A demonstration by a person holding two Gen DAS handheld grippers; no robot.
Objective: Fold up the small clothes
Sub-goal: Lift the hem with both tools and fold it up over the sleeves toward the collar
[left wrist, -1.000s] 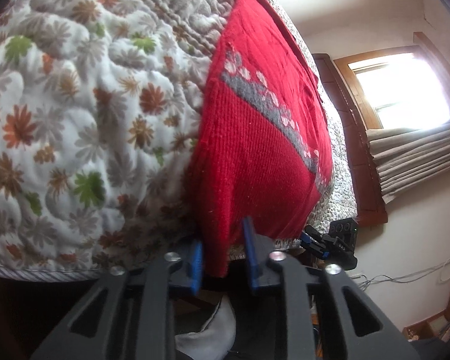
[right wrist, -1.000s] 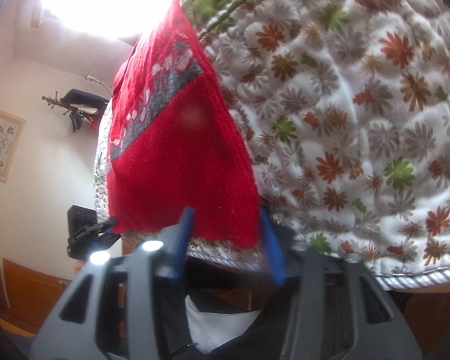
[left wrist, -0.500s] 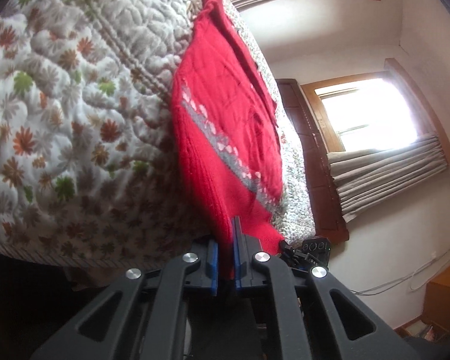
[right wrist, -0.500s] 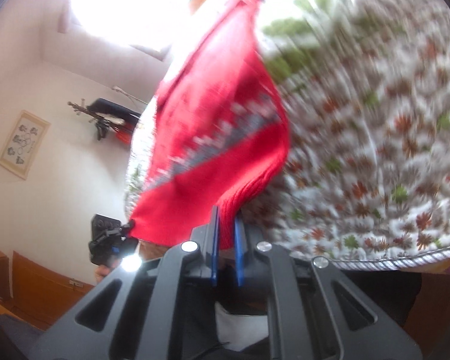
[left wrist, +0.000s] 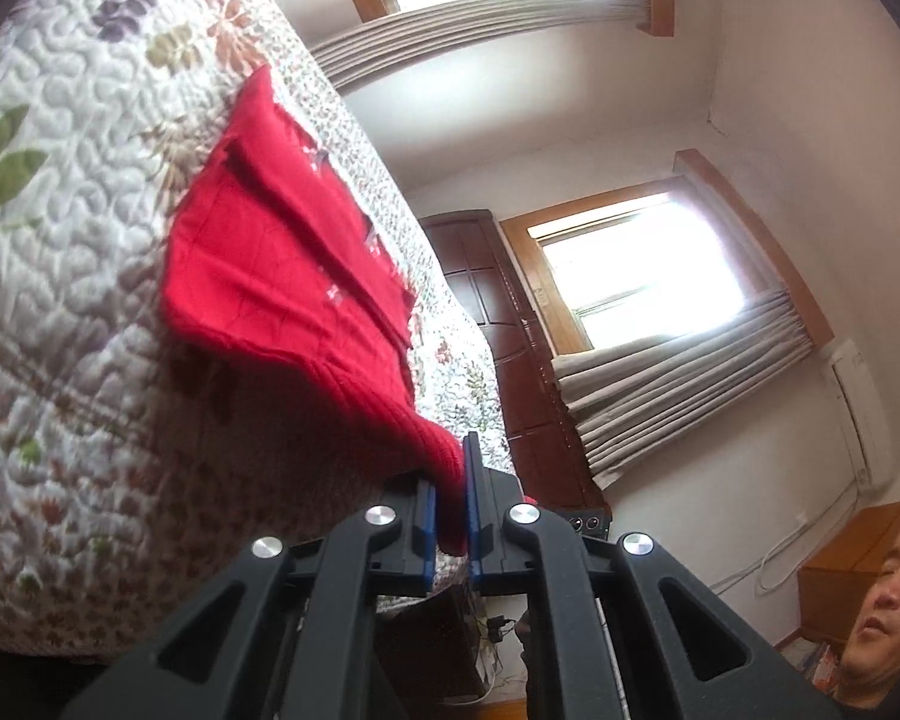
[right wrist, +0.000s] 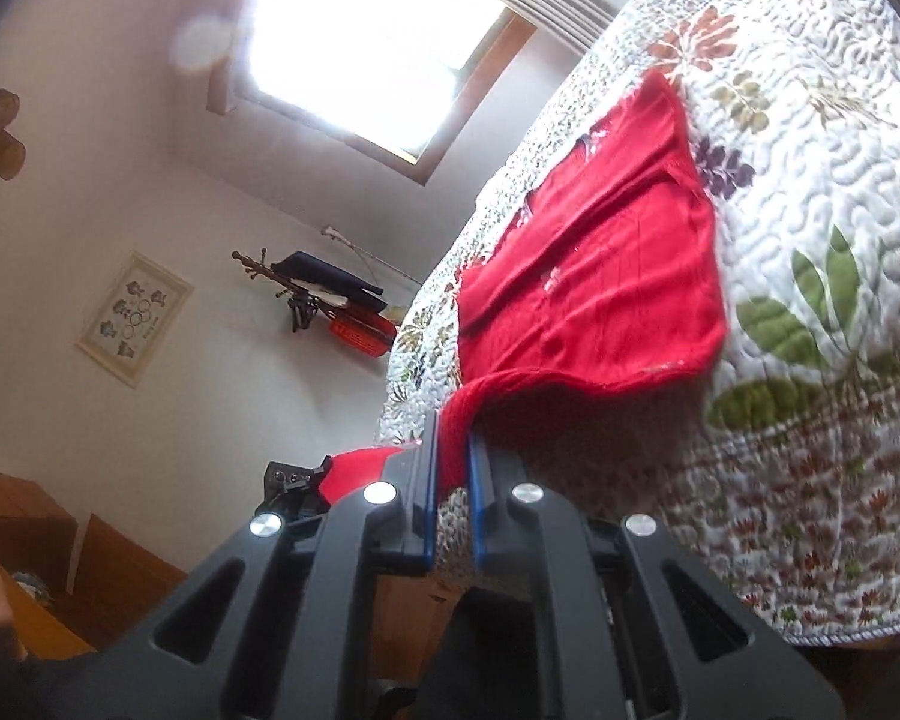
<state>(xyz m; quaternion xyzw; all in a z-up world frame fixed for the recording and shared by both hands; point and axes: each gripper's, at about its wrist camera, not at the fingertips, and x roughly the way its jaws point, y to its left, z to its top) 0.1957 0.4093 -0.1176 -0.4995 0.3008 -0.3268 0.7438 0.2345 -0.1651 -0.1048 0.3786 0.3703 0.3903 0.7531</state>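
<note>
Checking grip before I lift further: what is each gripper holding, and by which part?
Both hold the red knitted sweater. The left gripper and the right gripper each pinch a corner of its ribbed hem, lifted off the quilt.

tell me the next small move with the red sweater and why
Probably carry the pinched hem forward over the sweater. Both the left hand-held gripper and right hand-held gripper are shut on the red sweater, its near edge lifted off the quilt while the rest lies flat.
</note>
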